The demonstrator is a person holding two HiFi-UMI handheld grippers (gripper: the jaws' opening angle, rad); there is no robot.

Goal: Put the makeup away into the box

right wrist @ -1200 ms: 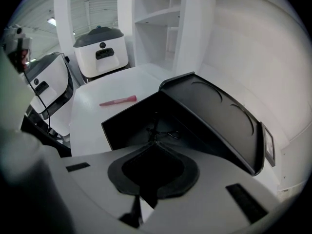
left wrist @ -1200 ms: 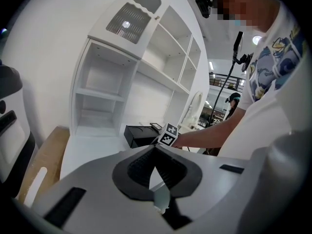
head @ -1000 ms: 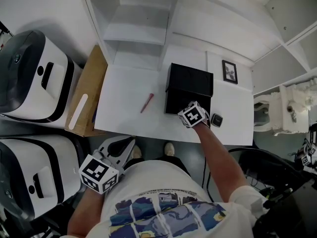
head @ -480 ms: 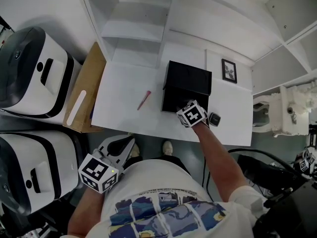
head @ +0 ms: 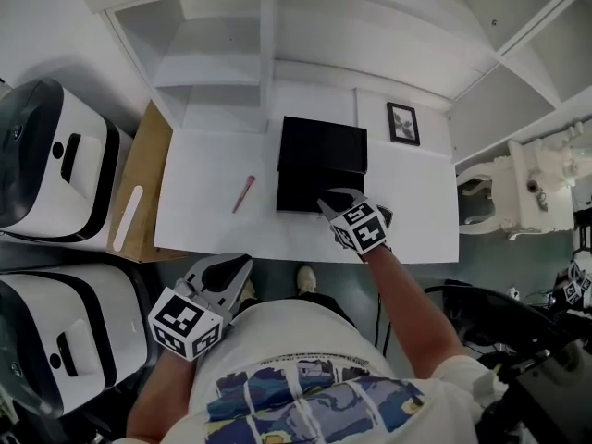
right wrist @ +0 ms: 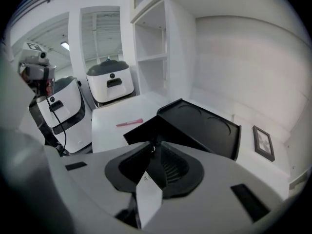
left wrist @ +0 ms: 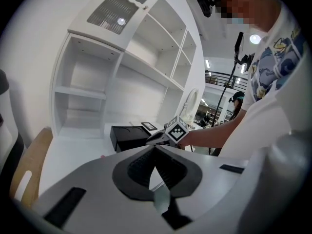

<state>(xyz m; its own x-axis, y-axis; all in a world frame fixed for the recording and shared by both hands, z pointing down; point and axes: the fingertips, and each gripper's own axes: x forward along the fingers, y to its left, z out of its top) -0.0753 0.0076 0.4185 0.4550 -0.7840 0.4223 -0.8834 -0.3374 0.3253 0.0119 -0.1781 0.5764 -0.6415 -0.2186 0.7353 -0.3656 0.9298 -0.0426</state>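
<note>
White table [head: 203, 169] fills the head view. The black box [head: 319, 165] stands open near its middle with the lid folded back. The pink pencil [head: 243, 193] lies flat on the bare top to the box's left, still outside it. The right gripper [head: 326, 198] hangs over the box's front edge, and the left gripper [head: 240, 264] is low, off the table's near side.

Left gripper view: this gripper [left wrist: 155, 147] has its jaws together at the tips, holding nothing, with the box [left wrist: 129, 136] ahead.

Right gripper view: this gripper [right wrist: 151, 147] has just been opening its jaws. They stand a crack apart and empty above the box [right wrist: 195, 126] (its dark inside shows no contents). The pencil [right wrist: 129, 123] lies beyond.

The pencil looks like the next pick. Open wider, come in low, set the jaws across its shaft near the middle so the thin stick can't roll or tip, then lay it lengthwise in the box.
</note>
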